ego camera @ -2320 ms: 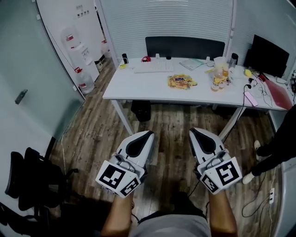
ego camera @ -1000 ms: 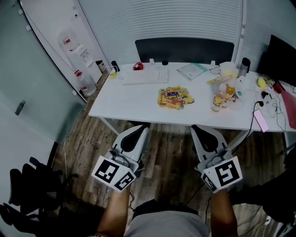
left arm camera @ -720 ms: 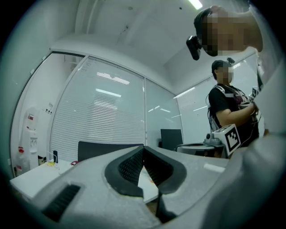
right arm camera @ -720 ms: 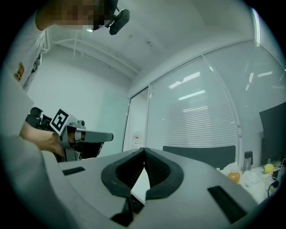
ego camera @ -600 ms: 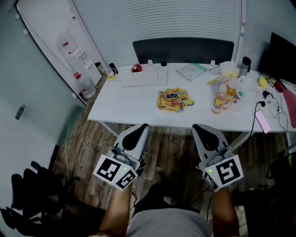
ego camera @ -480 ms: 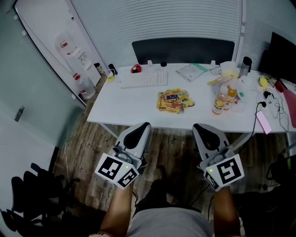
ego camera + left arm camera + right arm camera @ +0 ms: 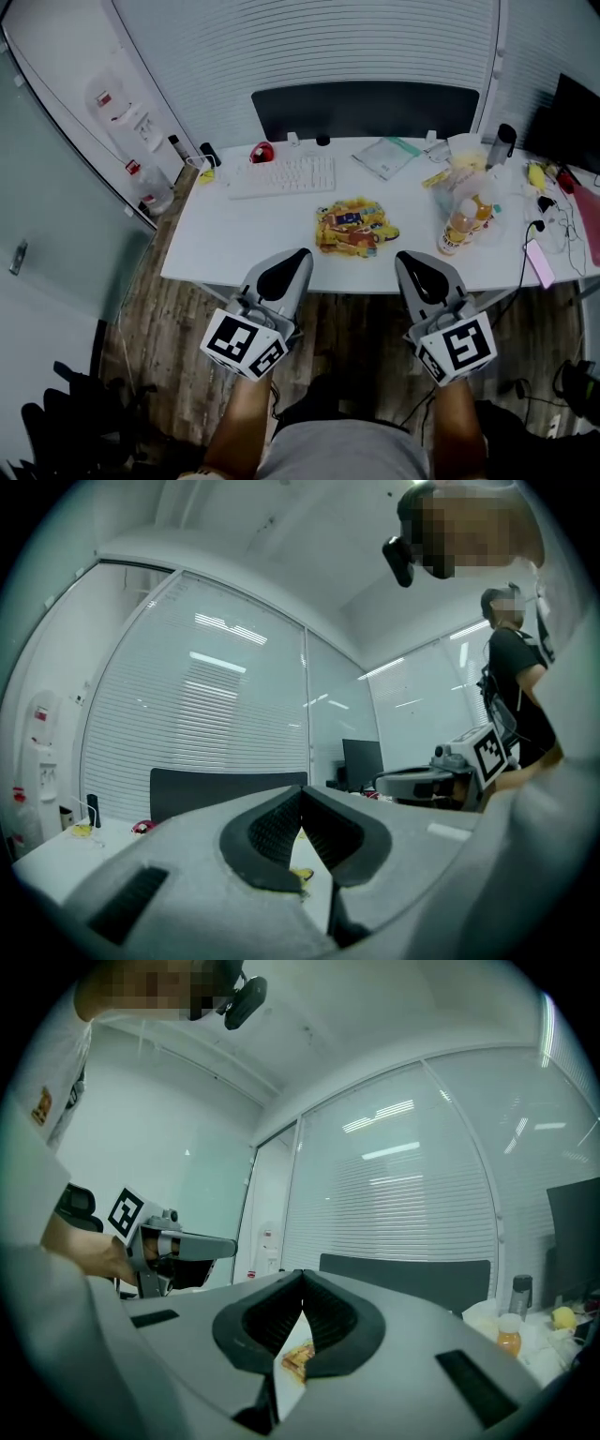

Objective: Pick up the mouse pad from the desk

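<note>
Yellow-orange mouse pad [image 7: 356, 226] on white desk [image 7: 239, 239] | we judge it thin, limp, light: pinch its near edge | left gripper [image 7: 302, 253], right gripper [image 7: 403, 257]: jaws pressed together, empty.

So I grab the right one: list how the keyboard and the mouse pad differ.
The keyboard is plain white; the mouse pad is yellow and orange, busily printed. The keyboard is a long rectangle; the mouse pad is shorter, with an uneven outline. The keyboard lies far back on the left; the mouse pad lies in the middle, nearer the front edge. Both lie flat on the white desk.
</note>
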Tool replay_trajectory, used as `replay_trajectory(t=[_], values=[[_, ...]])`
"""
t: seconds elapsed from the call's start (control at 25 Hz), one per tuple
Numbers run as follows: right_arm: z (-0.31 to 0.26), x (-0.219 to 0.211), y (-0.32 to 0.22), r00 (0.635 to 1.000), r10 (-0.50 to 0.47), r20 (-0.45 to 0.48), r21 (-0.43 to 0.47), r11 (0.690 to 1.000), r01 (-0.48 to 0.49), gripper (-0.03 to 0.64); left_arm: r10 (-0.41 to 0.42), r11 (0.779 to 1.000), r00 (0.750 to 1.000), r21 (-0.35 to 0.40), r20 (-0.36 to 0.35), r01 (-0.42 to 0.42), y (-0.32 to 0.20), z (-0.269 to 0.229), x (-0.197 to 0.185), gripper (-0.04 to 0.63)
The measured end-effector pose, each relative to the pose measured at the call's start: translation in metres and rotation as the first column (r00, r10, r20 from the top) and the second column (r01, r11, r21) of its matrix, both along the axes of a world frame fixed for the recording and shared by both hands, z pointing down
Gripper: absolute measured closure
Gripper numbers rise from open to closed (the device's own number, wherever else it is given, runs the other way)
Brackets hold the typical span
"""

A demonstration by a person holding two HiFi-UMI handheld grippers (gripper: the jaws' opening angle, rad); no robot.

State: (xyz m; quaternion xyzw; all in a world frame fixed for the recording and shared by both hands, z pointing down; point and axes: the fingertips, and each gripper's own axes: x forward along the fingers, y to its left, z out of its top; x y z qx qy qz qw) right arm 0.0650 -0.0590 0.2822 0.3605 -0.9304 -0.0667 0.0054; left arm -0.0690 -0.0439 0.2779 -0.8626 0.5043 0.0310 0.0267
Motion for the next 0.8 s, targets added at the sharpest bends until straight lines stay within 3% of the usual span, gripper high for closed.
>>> replay_trajectory(t=[0.44,0.8], values=[[0.034,-0.02,-0.089,0.987,0.139,-0.08,-0.086,0.985,-0.146,0.604,0.082,0.993,0.997,-0.08,0.01,-0.081,-0.099,0.036,-0.046,0.58],[0.068,-0.036,-0.144,0.962,0.227,-0.153,-0.141,0.958,-0.248,0.604,0.16,0.975,0.987,-0.158,0.029,-0.153,-0.168,0.077,-0.069,0.58]])
